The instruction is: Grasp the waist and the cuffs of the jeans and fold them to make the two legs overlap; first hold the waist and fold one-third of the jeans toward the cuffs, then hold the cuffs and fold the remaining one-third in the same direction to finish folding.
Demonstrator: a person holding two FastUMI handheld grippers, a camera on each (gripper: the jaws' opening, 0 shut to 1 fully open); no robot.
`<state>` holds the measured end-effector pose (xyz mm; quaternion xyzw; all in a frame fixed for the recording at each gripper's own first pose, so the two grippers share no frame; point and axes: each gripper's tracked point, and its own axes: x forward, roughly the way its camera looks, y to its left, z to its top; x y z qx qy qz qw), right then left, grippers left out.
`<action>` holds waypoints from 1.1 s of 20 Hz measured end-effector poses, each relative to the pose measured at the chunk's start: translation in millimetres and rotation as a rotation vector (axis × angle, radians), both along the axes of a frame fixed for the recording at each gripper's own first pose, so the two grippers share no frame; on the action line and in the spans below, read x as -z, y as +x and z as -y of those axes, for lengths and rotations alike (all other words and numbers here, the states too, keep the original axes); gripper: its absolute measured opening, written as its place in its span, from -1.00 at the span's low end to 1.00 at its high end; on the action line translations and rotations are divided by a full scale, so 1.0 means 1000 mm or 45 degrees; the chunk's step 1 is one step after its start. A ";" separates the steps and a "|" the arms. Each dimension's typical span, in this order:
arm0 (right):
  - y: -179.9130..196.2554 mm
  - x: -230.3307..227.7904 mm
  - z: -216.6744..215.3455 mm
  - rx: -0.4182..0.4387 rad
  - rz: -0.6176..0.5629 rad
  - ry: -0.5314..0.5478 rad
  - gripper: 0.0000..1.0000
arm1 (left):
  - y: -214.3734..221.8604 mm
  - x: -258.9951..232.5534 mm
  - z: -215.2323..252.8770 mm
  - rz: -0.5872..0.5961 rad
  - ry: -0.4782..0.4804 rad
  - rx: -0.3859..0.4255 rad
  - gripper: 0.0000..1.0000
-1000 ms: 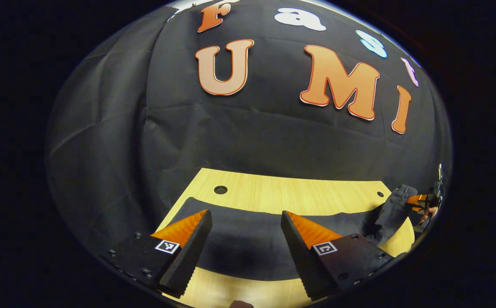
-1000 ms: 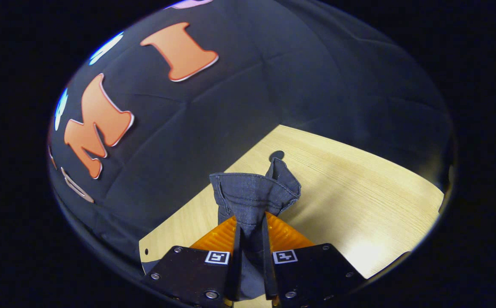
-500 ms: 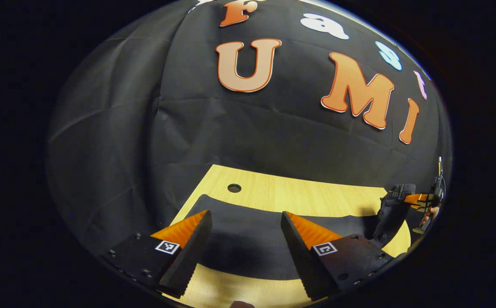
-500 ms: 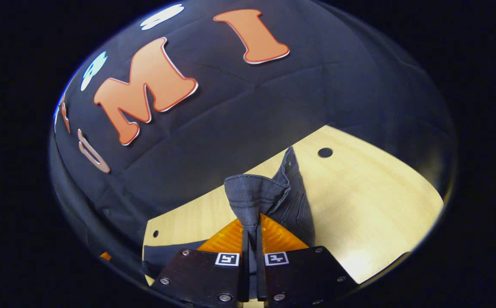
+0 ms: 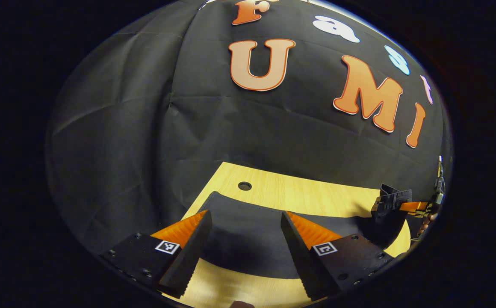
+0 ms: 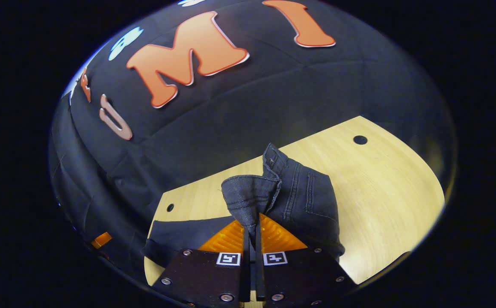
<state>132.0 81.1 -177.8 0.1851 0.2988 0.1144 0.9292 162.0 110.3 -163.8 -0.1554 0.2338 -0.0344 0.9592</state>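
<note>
Dark denim jeans [image 5: 248, 233] lie stretched across the light wooden table [image 5: 303, 194]. My left gripper [image 5: 246, 216] hovers open just above the cuff end, with the cloth showing between its orange fingers. Far to the right, the right gripper [image 5: 412, 206] holds the waist [image 5: 391, 201] lifted off the table. In the right gripper view my right gripper [image 6: 252, 217] is shut on a bunched fold of the waist [image 6: 290, 196], which stands up with its seams and pocket stitching showing. The legs [image 6: 184, 235] trail left along the table toward an orange piece of the left gripper [image 6: 101, 239].
The table has round holes near its far corners [image 5: 244, 185] [image 6: 360, 139] [image 6: 169, 207]. Black cloth wall stands close behind the table's far edge. Bare wood [image 6: 385, 192] lies to the right of the raised waist.
The right gripper has swung round with the waist held, lifting it and showing more of the seat and legs. The left gripper view has shifted a little leftward over the cuff end, still open.
</note>
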 end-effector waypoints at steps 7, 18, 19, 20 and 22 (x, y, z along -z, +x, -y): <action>-0.033 0.063 -0.085 -0.183 -0.188 -0.149 -0.90 | -0.008 0.052 -0.018 -0.203 -0.117 -0.052 0.94; -0.062 0.082 -0.126 -0.209 -0.352 -0.139 0.09 | 0.001 0.149 -0.057 -0.716 -0.510 -0.181 0.97; -0.062 0.082 -0.127 -0.193 -0.338 -0.156 0.54 | 0.003 0.150 -0.056 -0.720 -0.493 -0.159 1.00; -0.063 0.083 -0.128 -0.185 -0.330 -0.177 1.00 | 0.004 0.152 -0.055 -0.736 -0.475 -0.143 0.96; -0.069 0.071 -0.133 -0.187 -0.300 -0.131 0.97 | 0.004 0.165 -0.064 -0.813 -0.468 -0.162 0.96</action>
